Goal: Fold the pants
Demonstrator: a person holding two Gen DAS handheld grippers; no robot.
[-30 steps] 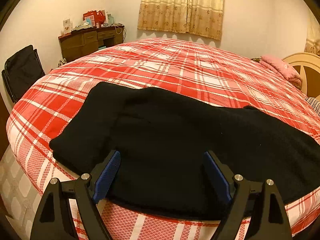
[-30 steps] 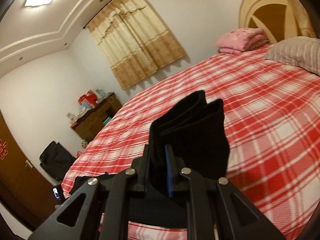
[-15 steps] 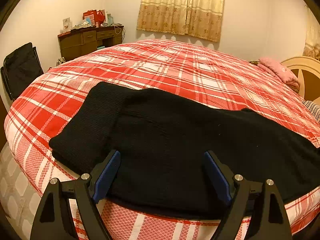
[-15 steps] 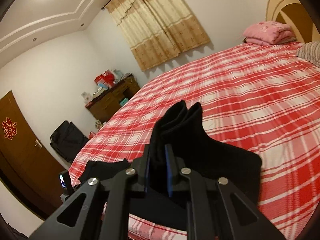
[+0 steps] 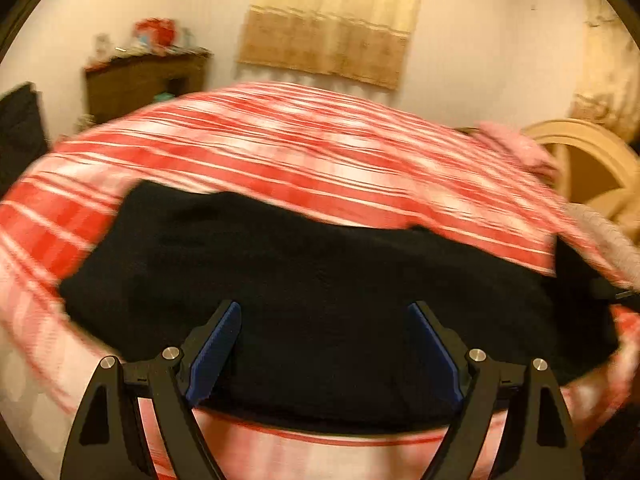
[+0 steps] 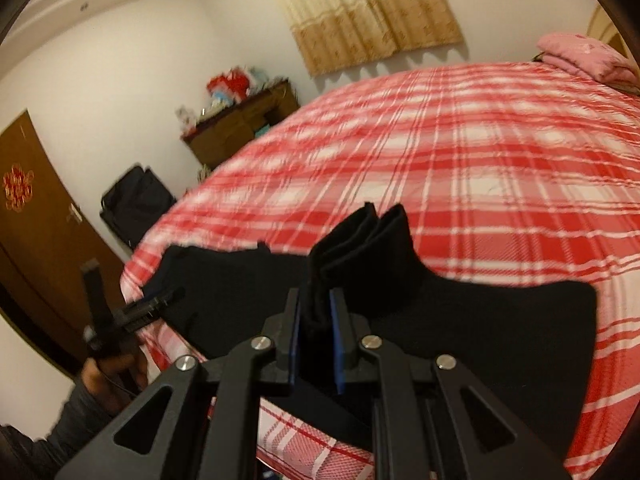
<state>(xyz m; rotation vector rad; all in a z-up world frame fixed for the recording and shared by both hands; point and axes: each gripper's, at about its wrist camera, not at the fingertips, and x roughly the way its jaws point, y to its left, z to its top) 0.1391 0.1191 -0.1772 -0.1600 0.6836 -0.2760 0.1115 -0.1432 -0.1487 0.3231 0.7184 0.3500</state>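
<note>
The black pants [image 5: 312,280] lie along the bed's [image 6: 480,152] near edge. The right tongs [image 6: 314,328] pinch a bunched fold; the left tongs [image 5: 324,344] gape wide above the cloth. A clean fold likely means carrying the pinched end level across, edges aligned.

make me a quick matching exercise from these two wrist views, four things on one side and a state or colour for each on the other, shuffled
Column one:
1. left gripper
2. right gripper
3. bedspread
4. curtain

Column two:
A. red and white plaid
B. jaws shut on a bunched part of the black pants
C. beige, hanging on the far wall
D. jaws open above the spread pants

Pairs: 1-D, 2-B, 3-A, 4-C
</note>
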